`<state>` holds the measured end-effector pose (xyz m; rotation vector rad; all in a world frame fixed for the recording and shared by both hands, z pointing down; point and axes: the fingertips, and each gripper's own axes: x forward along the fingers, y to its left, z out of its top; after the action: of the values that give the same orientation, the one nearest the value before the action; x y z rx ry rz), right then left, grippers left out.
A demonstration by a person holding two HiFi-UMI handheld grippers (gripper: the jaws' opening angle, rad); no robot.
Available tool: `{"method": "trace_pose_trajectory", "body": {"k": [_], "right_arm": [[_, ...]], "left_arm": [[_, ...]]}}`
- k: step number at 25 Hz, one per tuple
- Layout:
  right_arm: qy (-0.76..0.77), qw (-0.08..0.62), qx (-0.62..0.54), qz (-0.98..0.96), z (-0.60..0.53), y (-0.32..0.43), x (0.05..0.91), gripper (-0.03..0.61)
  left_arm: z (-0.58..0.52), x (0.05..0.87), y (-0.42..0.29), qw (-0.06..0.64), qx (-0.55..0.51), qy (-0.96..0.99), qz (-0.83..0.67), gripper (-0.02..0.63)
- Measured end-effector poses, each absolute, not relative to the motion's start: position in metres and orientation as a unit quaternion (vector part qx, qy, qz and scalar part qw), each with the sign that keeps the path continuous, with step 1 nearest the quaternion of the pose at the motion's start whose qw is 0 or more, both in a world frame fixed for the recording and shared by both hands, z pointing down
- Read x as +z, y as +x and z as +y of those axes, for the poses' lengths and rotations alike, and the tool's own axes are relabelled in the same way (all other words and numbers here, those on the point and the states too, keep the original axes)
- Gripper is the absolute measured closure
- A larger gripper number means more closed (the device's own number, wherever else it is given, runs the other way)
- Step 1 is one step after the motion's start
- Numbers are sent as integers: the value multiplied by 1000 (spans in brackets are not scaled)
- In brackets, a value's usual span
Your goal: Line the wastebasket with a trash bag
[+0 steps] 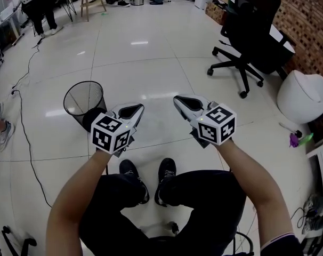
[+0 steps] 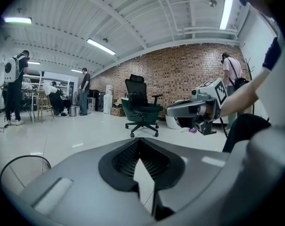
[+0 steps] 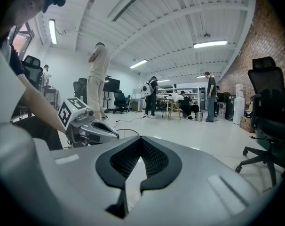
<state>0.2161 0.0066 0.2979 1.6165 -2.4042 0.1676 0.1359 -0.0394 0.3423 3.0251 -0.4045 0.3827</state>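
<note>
A black wire-mesh wastebasket [image 1: 84,103] stands upright on the pale floor, with no liner in it. It is just left of my left gripper [image 1: 138,108], and its rim [image 2: 20,166] also shows at the lower left of the left gripper view. My left gripper is shut, nothing between its jaws. My right gripper [image 1: 177,99] hovers a little to the right of it, also shut and holding nothing. Each gripper sees the other: the right gripper [image 2: 199,108] and the left gripper [image 3: 83,124]. No trash bag is in any view.
A black office chair [image 1: 252,41] stands at the back right, with a white rounded seat [image 1: 304,95] by the brick wall. A black cable [image 1: 25,132] runs along the floor on the left, near a person's shoe [image 1: 4,135]. My own shoes [image 1: 148,177] are below the grippers.
</note>
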Motion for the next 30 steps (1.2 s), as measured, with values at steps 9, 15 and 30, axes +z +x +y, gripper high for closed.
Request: {"method": "trace_pose_trajectory", "body": {"k": [9, 15, 30], "right_arm": [[559, 113, 83, -817, -28, 257, 331, 577], [560, 128, 106, -812, -48, 277, 366, 577], [560, 145, 176, -797, -75, 295, 488, 575]], "left_arm": [[-73, 371, 164, 42, 151, 979, -131, 603], [-94, 403, 180, 54, 168, 974, -141, 603], [-136, 500, 133, 64, 263, 935, -228, 603]]}}
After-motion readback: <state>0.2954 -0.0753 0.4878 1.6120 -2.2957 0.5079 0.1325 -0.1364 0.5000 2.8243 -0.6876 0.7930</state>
